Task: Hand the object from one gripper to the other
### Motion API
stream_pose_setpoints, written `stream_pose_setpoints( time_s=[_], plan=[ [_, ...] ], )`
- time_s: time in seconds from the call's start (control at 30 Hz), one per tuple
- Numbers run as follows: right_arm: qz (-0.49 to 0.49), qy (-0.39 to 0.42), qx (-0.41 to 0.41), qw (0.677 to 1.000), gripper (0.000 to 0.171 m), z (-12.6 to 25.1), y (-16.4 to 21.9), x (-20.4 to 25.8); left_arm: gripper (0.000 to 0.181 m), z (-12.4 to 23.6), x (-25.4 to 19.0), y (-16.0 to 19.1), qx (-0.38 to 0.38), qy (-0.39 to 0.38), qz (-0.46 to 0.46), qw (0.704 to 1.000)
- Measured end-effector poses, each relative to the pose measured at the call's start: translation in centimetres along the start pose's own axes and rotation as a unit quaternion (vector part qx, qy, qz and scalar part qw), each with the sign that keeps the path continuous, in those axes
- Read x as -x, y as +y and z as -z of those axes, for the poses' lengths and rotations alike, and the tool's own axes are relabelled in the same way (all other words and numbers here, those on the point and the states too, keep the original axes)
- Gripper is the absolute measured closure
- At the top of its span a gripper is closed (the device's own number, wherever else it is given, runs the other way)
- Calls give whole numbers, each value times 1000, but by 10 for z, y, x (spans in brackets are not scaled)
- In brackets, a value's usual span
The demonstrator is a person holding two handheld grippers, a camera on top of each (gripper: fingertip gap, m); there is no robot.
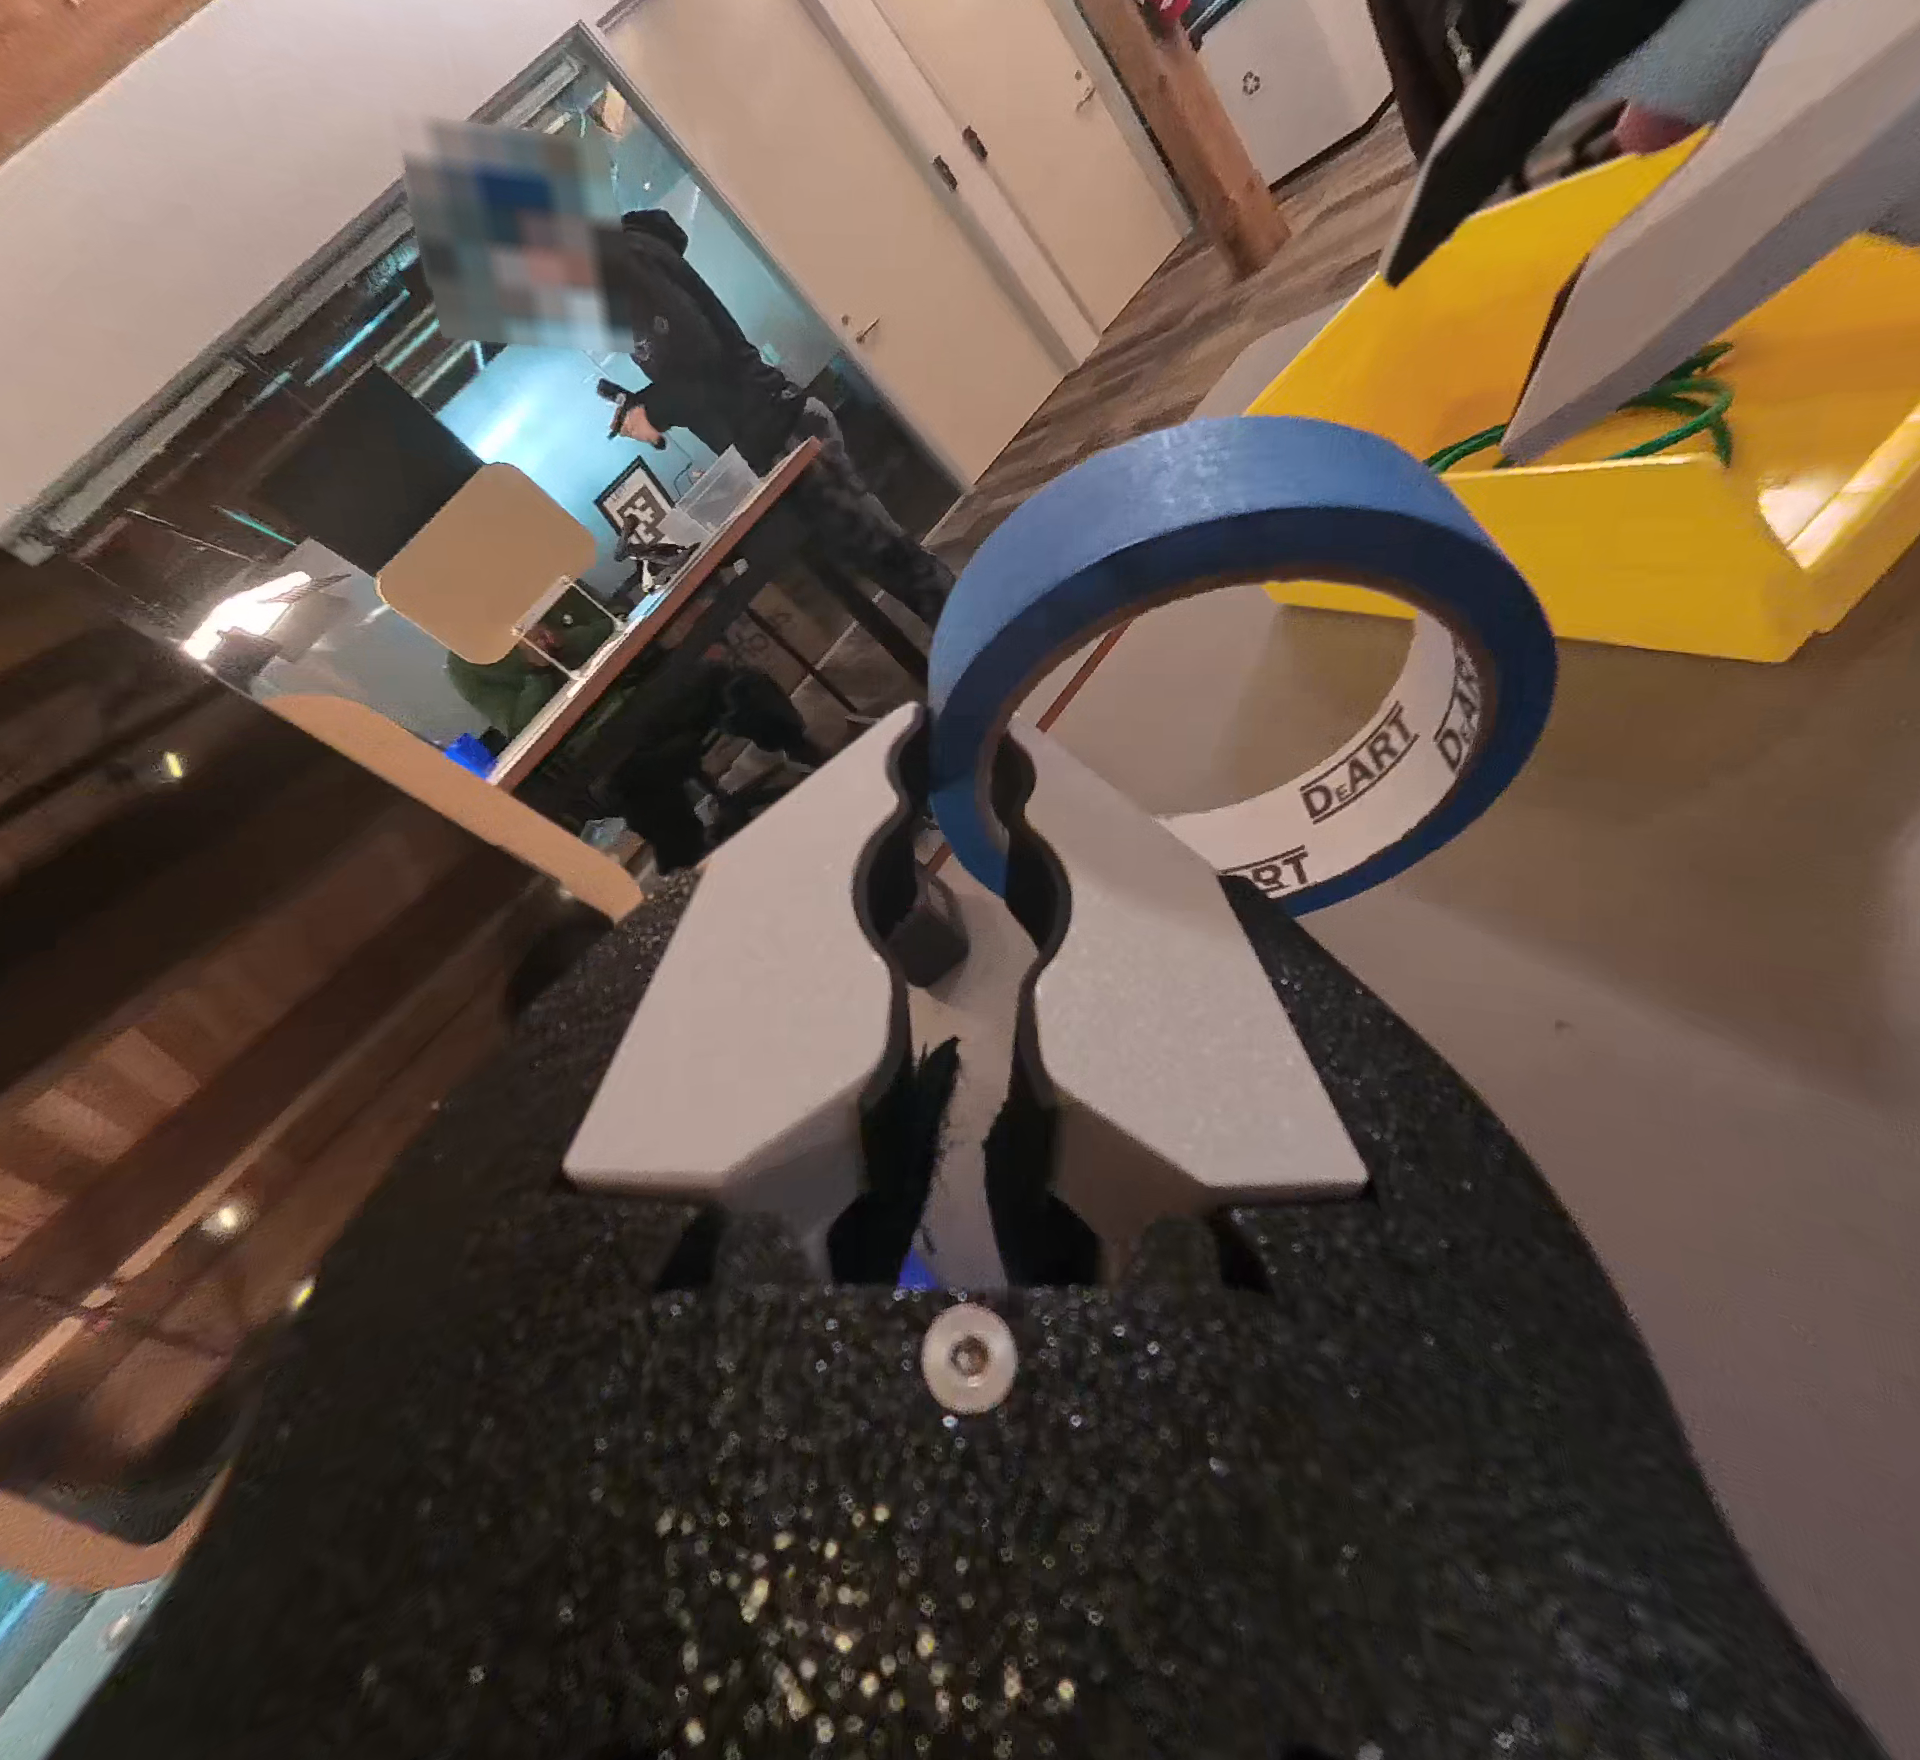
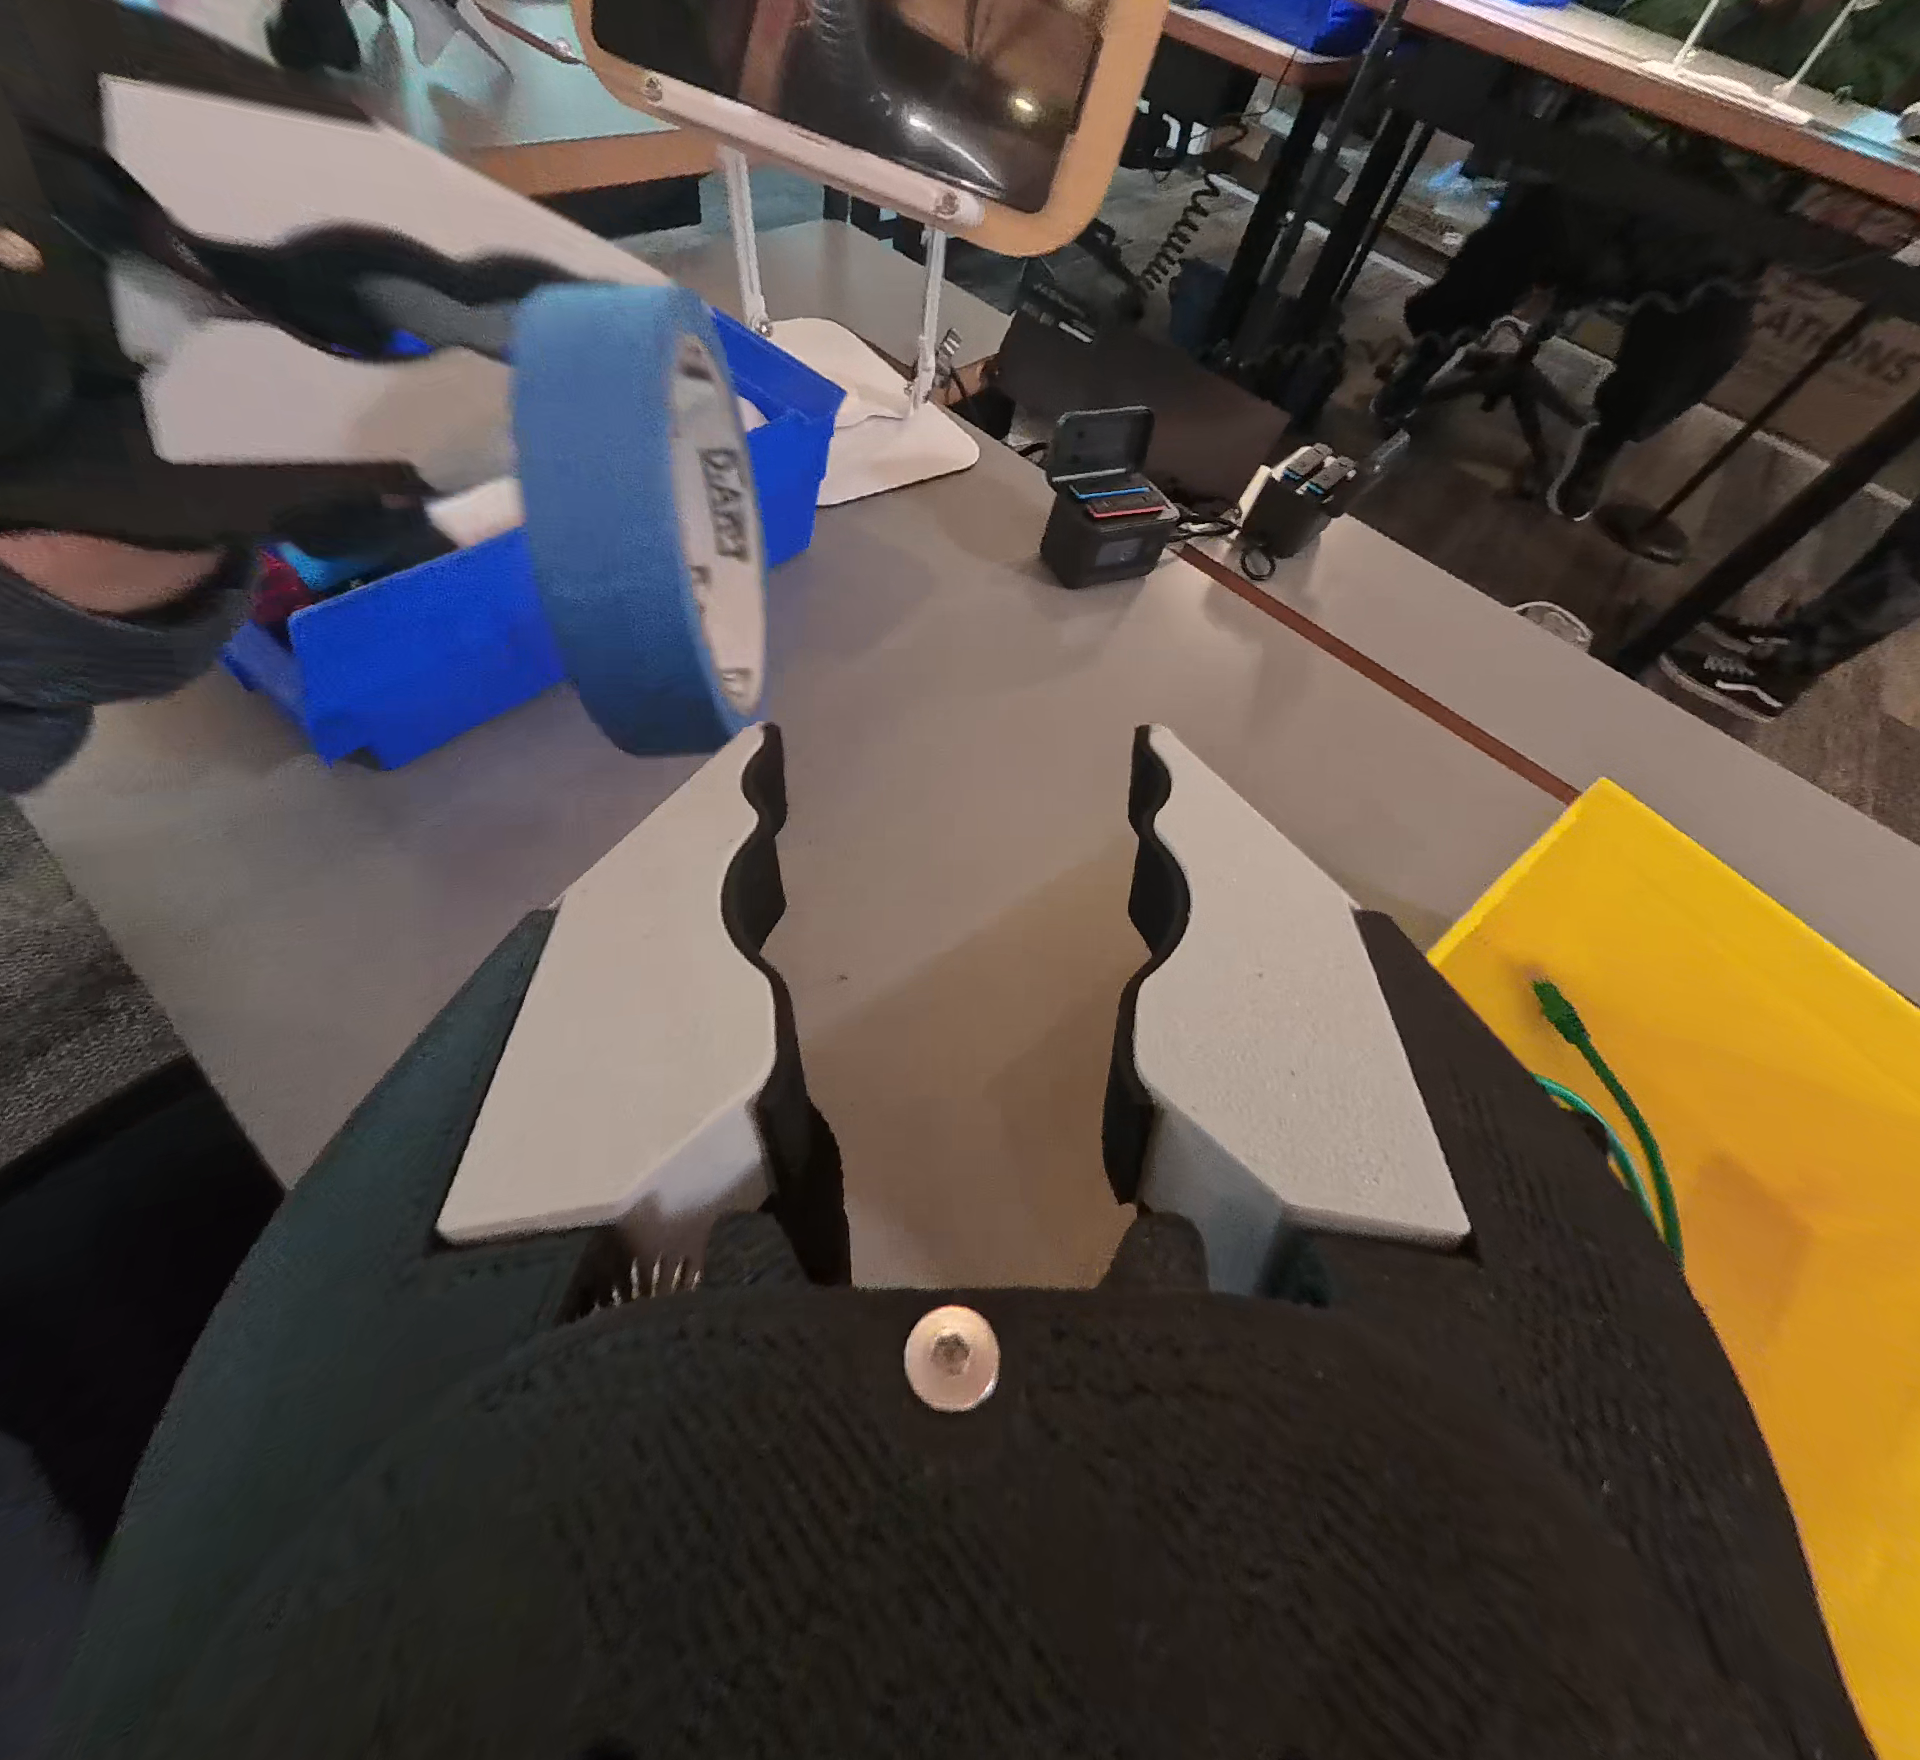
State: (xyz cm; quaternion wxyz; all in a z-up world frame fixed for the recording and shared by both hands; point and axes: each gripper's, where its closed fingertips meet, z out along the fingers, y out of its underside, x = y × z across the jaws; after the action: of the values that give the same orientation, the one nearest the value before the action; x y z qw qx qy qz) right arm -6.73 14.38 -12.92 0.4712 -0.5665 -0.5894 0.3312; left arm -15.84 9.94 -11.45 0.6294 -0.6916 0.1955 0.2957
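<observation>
A roll of blue tape (image 1: pixel 1226 505) with a white printed inner core is pinched by its rim in my left gripper (image 1: pixel 961 780), which is shut on it and holds it above the grey table. In the right wrist view the same tape roll (image 2: pixel 613 515) hangs from the left gripper (image 2: pixel 457 339) at upper left, a little blurred. My right gripper (image 2: pixel 951 744) is open and empty, its fingertips just right of and below the roll. It also shows in the left wrist view, open, at the top right (image 1: pixel 1455 360).
A yellow bin (image 1: pixel 1621 557) with a green cord (image 2: pixel 1600 1087) stands on the grey table (image 2: pixel 935 588) at the right. A blue bin (image 2: pixel 436 630) with small items sits behind the roll. A mirror on a white stand (image 2: pixel 862 27) and small black chargers (image 2: pixel 1107 515) stand farther back. A person stands at a distant table. The gap from one gripper's tips to the other's is roughly 11 centimeters.
</observation>
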Motion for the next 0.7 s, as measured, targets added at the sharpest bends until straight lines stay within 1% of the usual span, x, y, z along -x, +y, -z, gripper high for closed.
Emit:
stream_pose_setpoints(
  time_s=[0.13,0.3,0.5,0.53,0.57,0.6,0.63,0.7],
  plan=[
    [0,-30,-4,1000,105,2,-4,15,172,-7,-11,3,-1,-2,5,1000],
    [-23,-112,-18,993,105,-1,-8,45,173,-6,-11,1,-10,-7,25,1000],
    [-10,-139,-4,990,104,-19,2,65,172,-3,-12,-9,-31,-14,47,998],
    [-3,-135,-1,991,108,-21,5,65,172,-2,-14,-12,-37,-13,49,998],
    [8,-128,-2,992,119,-23,6,64,172,-1,-15,-15,-42,-11,50,998],
    [23,-121,-10,992,142,-24,5,62,172,0,-15,-17,-45,-11,50,998],
    [43,-118,-23,992,147,-23,3,62,172,0,-16,-18,-44,-10,50,998],
    [77,-114,-27,990,148,-22,4,61,172,-1,-19,-16,-37,8,52,998]
  ],
)
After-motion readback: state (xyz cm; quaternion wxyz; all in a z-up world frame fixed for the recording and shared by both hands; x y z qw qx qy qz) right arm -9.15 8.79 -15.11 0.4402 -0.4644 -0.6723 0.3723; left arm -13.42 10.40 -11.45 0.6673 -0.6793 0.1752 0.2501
